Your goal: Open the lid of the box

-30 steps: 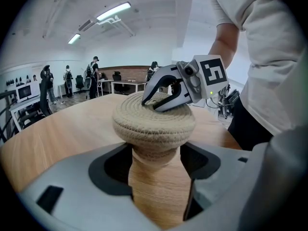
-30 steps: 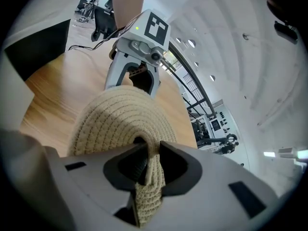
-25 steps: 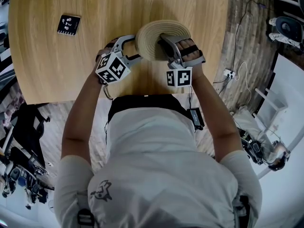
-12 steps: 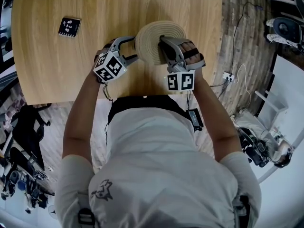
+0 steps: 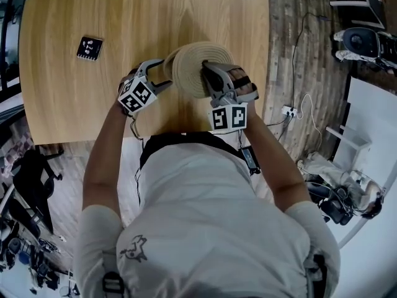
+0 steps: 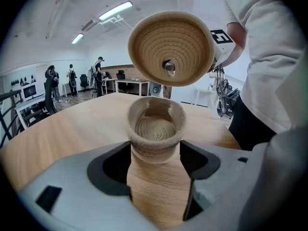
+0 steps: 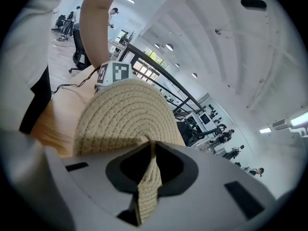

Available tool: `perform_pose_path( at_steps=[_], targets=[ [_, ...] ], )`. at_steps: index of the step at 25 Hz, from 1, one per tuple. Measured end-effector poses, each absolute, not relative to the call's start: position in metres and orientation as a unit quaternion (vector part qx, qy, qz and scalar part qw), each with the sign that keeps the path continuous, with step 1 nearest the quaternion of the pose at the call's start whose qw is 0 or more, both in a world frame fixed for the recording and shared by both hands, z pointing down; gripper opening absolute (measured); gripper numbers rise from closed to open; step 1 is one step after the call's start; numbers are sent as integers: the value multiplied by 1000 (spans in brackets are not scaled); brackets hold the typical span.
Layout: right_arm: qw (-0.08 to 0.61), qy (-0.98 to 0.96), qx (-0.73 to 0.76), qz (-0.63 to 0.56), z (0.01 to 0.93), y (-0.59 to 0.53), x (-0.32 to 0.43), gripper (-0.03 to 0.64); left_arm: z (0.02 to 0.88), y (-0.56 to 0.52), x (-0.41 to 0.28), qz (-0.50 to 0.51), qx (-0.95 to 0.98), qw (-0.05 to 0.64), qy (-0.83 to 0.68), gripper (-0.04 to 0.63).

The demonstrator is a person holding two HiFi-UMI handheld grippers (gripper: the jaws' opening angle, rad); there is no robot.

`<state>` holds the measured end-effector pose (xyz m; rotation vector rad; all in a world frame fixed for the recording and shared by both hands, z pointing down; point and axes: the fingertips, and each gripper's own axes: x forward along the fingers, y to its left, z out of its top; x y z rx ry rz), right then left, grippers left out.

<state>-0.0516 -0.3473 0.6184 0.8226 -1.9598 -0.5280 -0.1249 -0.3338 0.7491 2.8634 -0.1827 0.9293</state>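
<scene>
Woven tan rope makes up both the round box (image 6: 155, 129) and its lid (image 6: 171, 47). The box stands upright and open on the wooden bench (image 5: 93, 11). The left tongs (image 6: 155, 153) stand wide, and their dark pads press on the box's lower wall at its 3 and 9 o'clock sides.

The lid is off. In the left gripper view it hangs at 12 o'clock above the box, clear of the rim, and is tilted so that its coiled underside faces the camera. The right tongs (image 7: 149, 172) are pinched narrow on the lid's woven loop (image 7: 148, 191), which runs straight down between the pads. The domed top of the lid fills the space just beyond them.

In the head view the lid covers the box, between the two tongs. A small black marker card (image 5: 90, 47) lies on the bench at about 10 o'clock from the lid, well apart.
</scene>
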Motion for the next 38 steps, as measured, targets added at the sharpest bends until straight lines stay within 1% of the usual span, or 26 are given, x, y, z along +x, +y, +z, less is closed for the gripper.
perform_pose_path(
  at_steps=[3,9,17,22,26,29,31,35,38],
  targets=[
    [450,-799,337,-213,610,-343,-51,38,739,-334,-131,297,948,81,-80,311],
    [420,-814,352,-193,591,-338,-45,38,693,-335,-138,264,951,94,-126,311],
    [371,-837,372,-153,564,-314,-31,38,616,-311,-123,175,955,156,-180,310],
    [322,-852,391,-132,534,-297,-18,38,561,-289,-100,131,956,150,-214,302],
    [274,-864,407,-115,506,-290,-4,38,526,-280,-85,103,954,133,-249,234],
    [246,-871,414,-97,489,-283,3,38,507,-274,-83,87,947,126,-283,131],
    [231,-876,414,-90,480,-273,8,38,497,-266,-80,80,942,126,-300,82],
    [200,-887,408,-81,465,-255,16,38,479,-250,-74,70,933,116,-333,21],
    [176,-896,402,-67,456,-242,21,38,464,-236,-74,55,926,110,-357,6]
  ],
)
